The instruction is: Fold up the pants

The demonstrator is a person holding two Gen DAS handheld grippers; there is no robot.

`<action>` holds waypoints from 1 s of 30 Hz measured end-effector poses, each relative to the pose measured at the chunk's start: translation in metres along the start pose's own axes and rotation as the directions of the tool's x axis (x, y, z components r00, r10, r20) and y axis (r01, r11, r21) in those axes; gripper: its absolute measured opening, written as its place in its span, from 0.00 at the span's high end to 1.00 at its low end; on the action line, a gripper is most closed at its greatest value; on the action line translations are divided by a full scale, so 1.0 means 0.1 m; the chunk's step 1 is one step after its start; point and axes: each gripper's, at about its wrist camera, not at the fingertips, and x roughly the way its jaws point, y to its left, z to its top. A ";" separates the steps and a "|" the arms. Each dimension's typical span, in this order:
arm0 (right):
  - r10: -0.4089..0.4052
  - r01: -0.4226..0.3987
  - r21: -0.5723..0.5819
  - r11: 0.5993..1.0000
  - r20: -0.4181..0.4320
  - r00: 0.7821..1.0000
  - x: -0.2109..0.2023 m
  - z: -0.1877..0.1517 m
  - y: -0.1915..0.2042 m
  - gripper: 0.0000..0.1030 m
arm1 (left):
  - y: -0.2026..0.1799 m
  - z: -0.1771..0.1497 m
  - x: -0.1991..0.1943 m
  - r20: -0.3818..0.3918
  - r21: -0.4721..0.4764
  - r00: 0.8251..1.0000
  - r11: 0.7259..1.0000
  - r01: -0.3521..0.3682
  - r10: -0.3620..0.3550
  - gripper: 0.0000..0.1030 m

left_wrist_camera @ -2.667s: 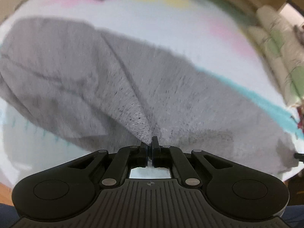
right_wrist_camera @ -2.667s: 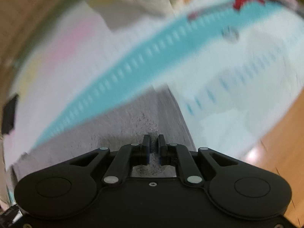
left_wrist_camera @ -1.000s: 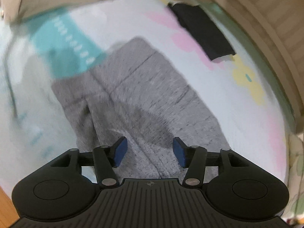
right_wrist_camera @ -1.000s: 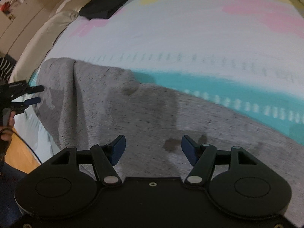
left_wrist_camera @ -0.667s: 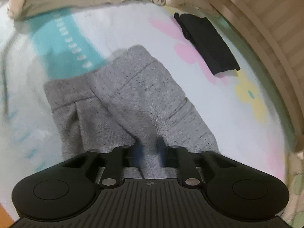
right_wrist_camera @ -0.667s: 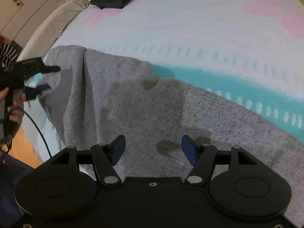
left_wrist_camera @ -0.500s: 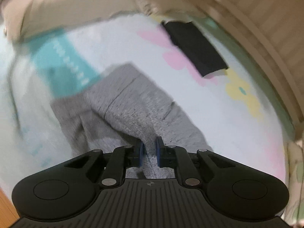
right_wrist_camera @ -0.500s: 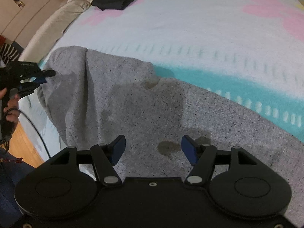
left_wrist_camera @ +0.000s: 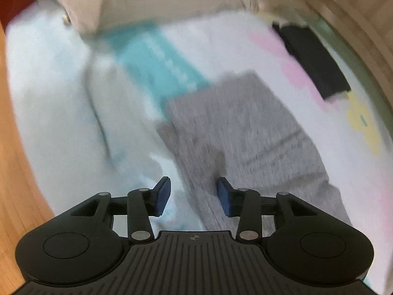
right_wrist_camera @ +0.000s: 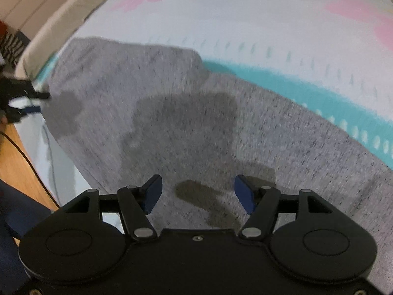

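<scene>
Pants (right_wrist_camera: pixel 186 123) made of soft gray cloth lie flat on a bed with a white cover (right_wrist_camera: pixel 258 19) that has a blue-green stripe and pink and yellow shapes. From the right wrist view they look like one long gray shape, so I think the two legs are already laid one on top of the other. The end near the left claw looks like it has two layers, but the picture is too blurry to be sure. The left claw (left_wrist_camera: pixel 194 196) is wide open and holds nothing; its blue tips sit low over the edge of the pants. The right claw (right_wrist_camera: pixel 198 194) is wide open too, with nothing in it, and it hangs over the middle of the gray cloth. The pants are still long. I think they must still be folded end to end. A dark folded cloth (left_wrist_camera: pixel 316 61) lies far off, near the wall.
</scene>
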 end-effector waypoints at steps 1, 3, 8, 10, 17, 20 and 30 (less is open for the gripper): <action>-0.009 0.009 -0.014 1.000 -0.008 1.000 0.03 -0.01 0.01 0.27 | -0.03 0.01 -0.08 0.049 0.018 0.998 0.999 -0.036 0.035 0.61; -0.020 0.020 -0.059 0.998 0.000 1.000 0.04 -0.05 0.07 0.21 | -0.10 -0.02 -0.26 0.169 0.056 0.980 0.992 -0.116 0.105 0.61; -0.069 0.068 -0.160 0.985 0.000 0.998 0.07 -0.13 0.22 0.11 | -0.41 -0.07 -0.41 0.265 0.209 0.964 0.975 -0.072 0.015 0.57; -0.078 0.077 -0.194 0.978 -0.001 0.997 0.08 -0.15 0.27 0.08 | -0.62 -0.15 -0.37 0.208 0.303 0.976 0.953 0.004 -0.070 0.57; -0.082 0.081 -0.228 0.970 0.003 0.997 0.08 -0.19 0.30 0.06 | -1.44 -0.55 -0.07 -0.078 0.524 0.959 0.807 0.271 -0.272 0.57; -0.060 0.060 -0.221 0.974 0.005 0.998 0.03 -0.16 0.28 0.08 | -1.65 -0.72 0.08 -0.150 0.585 0.950 0.750 0.310 -0.275 0.57; 0.038 0.023 -0.188 0.982 0.313 0.949 -0.58 0.17 0.14 0.13 | -1.76 -0.98 0.43 -0.203 0.633 0.969 0.736 0.240 -0.141 0.48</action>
